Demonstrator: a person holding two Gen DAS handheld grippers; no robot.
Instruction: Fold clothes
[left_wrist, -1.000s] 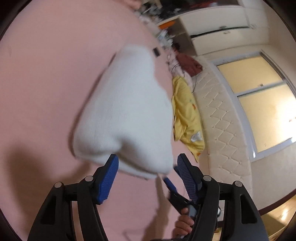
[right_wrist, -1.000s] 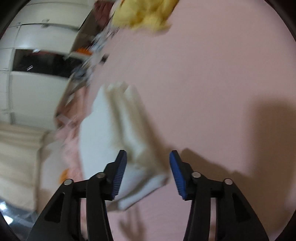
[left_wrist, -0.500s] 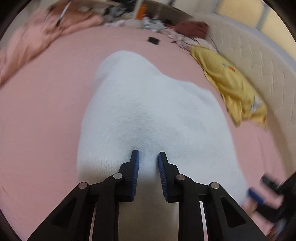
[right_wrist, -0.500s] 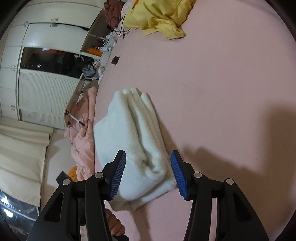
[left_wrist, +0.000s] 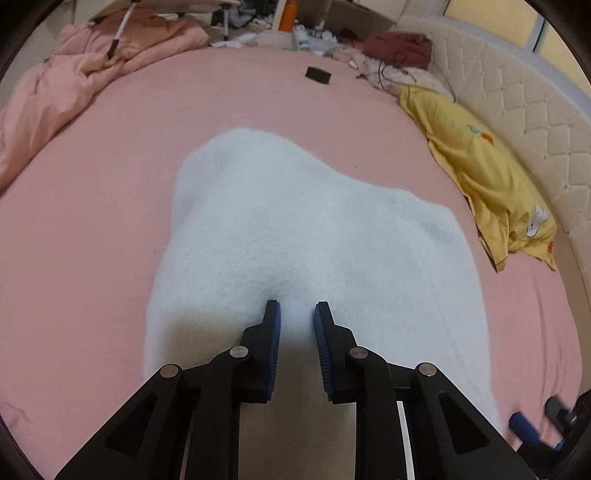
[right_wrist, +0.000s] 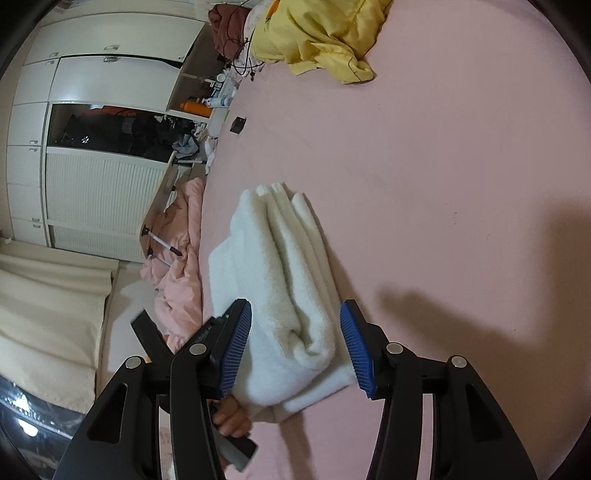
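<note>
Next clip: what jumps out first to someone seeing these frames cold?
A folded white fleece garment lies mid-bed on the pink sheet, filling the left view. The left tongs sit narrowed over its near edge; the right tongs straddle its end, wide open. A crumpled yellow garment lies by the quilted headboard.

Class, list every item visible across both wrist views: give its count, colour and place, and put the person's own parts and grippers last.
White garment: one, white, folded, mid-bed.
Bed sheet: one, pink, under everything.
Yellow cloth: one, yellow, crumpled beside the headboard.
Pink duvet: one, pink, bunched at the bed's edge.
Black card: one, black, on the sheet beyond the garment.
Headboard: one, cream, quilted.
Orange bottle: one, orange, on the cluttered shelf.
Wardrobe: one, white, beside the bed.
Hand: one, gripping a handle.
Left gripper: narrowed on the garment.
Right gripper: open, astride the fold.
</note>
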